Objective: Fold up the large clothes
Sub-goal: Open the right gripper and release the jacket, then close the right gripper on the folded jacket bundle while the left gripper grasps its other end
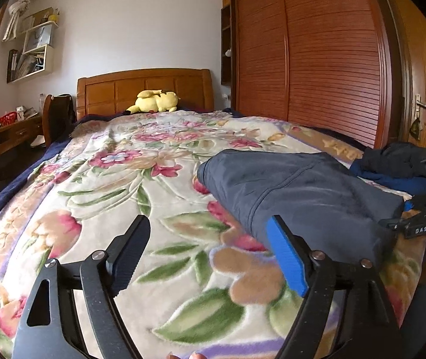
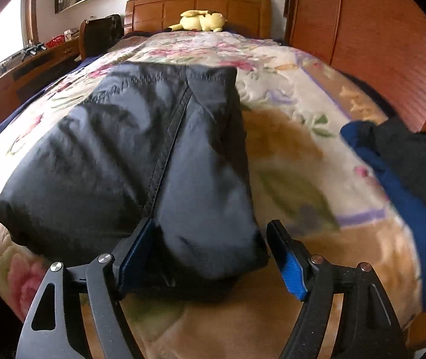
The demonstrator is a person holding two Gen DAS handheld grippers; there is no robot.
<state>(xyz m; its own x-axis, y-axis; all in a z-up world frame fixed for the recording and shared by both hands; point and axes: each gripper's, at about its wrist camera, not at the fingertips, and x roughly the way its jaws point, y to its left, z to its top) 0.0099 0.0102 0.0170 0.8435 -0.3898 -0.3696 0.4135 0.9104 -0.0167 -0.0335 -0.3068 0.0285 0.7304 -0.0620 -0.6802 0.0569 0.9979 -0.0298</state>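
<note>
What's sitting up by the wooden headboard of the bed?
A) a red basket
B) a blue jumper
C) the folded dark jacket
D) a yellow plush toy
D: a yellow plush toy lies against the headboard, while the folded dark jacket rests much nearer the camera on the floral blanket.

Ahead of my left gripper (image 1: pixel 210 254) the floral blanket (image 1: pixel 99 185) lies bare all the way up to the yellow plush toy (image 1: pixel 156 101) at the headboard (image 1: pixel 144 85), so I have open passage there. To its right the folded dark jacket (image 1: pixel 296 191) bulks up off the bed, its near end between the spread fingers of my right gripper (image 2: pixel 213 251). Past the jacket's right edge there is a bare strip of blanket, then a heap of blue and black clothes (image 2: pixel 398 161) blocks the bed's right side. The wardrobe (image 1: pixel 317 59) walls off that side; a wooden desk (image 1: pixel 6 134) and chair (image 1: pixel 57 113) stand along the left.
</note>
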